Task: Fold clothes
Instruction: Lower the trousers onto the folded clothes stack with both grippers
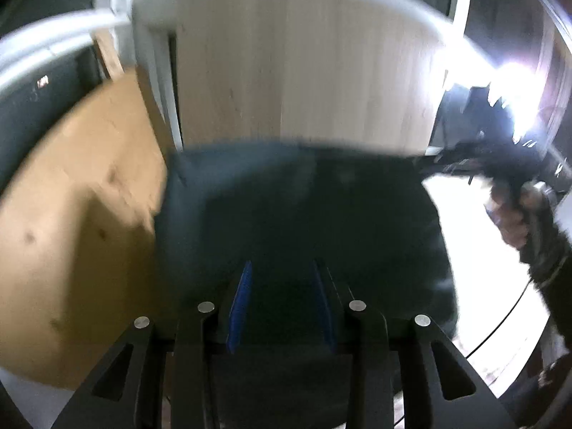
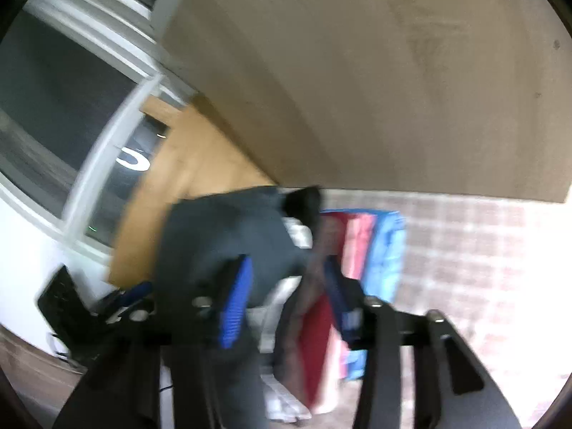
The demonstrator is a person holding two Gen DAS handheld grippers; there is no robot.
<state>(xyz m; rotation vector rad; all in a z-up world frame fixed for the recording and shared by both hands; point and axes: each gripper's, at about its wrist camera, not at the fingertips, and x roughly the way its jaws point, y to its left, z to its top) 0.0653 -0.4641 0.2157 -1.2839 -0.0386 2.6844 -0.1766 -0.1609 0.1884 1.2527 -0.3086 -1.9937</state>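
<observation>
The left gripper (image 1: 282,300), with blue-padded black fingers spread apart, is seen against a dark blue-grey garment (image 1: 293,214) hanging in front of it, though whether the cloth is pinched cannot be told through the blur. The right gripper (image 2: 286,304) is likewise parted, nothing clearly caught in it. Beyond it, the same dark garment (image 2: 221,236) is draped beside folded red (image 2: 321,339), pink (image 2: 357,243) and light blue clothes (image 2: 388,250) on a checked surface (image 2: 464,250).
</observation>
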